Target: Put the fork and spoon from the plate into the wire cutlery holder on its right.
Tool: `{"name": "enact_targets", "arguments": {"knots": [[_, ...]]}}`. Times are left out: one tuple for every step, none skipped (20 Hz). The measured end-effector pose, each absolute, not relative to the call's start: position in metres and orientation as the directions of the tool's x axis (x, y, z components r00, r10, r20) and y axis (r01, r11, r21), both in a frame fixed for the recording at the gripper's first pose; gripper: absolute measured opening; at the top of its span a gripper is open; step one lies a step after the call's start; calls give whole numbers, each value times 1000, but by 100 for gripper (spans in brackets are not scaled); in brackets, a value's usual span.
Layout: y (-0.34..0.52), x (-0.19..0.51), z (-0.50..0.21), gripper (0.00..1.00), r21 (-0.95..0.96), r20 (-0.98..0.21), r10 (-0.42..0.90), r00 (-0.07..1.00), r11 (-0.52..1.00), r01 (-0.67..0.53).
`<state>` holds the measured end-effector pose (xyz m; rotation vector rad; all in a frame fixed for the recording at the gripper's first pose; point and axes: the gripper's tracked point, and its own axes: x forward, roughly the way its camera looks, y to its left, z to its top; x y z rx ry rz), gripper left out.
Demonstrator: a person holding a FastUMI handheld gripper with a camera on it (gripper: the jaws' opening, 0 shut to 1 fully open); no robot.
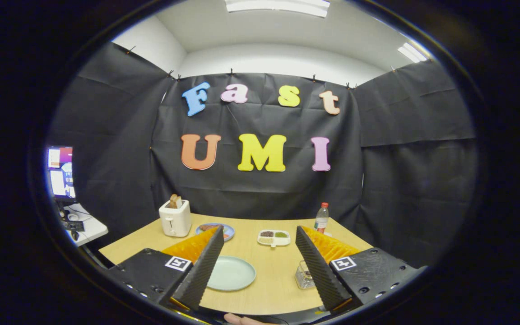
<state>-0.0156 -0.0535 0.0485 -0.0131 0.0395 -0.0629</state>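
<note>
The wooden table (pixel 260 289) is viewed from above. The pale plate (pixel 233 273) lies between the fingers, apparently bare — no fork or spoon is discernible. The wire cutlery holder (pixel 304 276) is seen beside the right finger. The gripper (pixel 260 266) is held wide open, empty — the task is judged either finished or unstarted.

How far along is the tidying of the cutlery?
The plate looks bare, so fork and spoon seem gone from it. The wire cutlery holder is partly hidden behind a finger; its contents cannot be told. The gripper is open, holding nothing. Little seems left.
</note>
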Motion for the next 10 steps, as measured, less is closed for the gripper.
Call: {"name": "enact_targets", "arguments": {"knots": [[-53,-16,49,96,-8,-34,-61,998,998,60],[-53,-15,48,96,-5,-31,-61,998,998,60],[-55,-15,47,96,-3,-30,-62,998,998,62],[-56,-15,47,96,-2,-30,-63,998,998,63],[-55,-15,46,96,-1,-29,-62,998,998,62],[-55,-15,47,96,-2,-27,-62,998,998,62],[-55,-14,47,96,-3,-27,-63,998,998,63],[-55,-14,47,96,-2,-27,-63,998,998,62],[-55,-14,47,96,0,-25,-62,998,998,62],[-55,-14,47,96,3,-26,-61,998,998,61]]}}
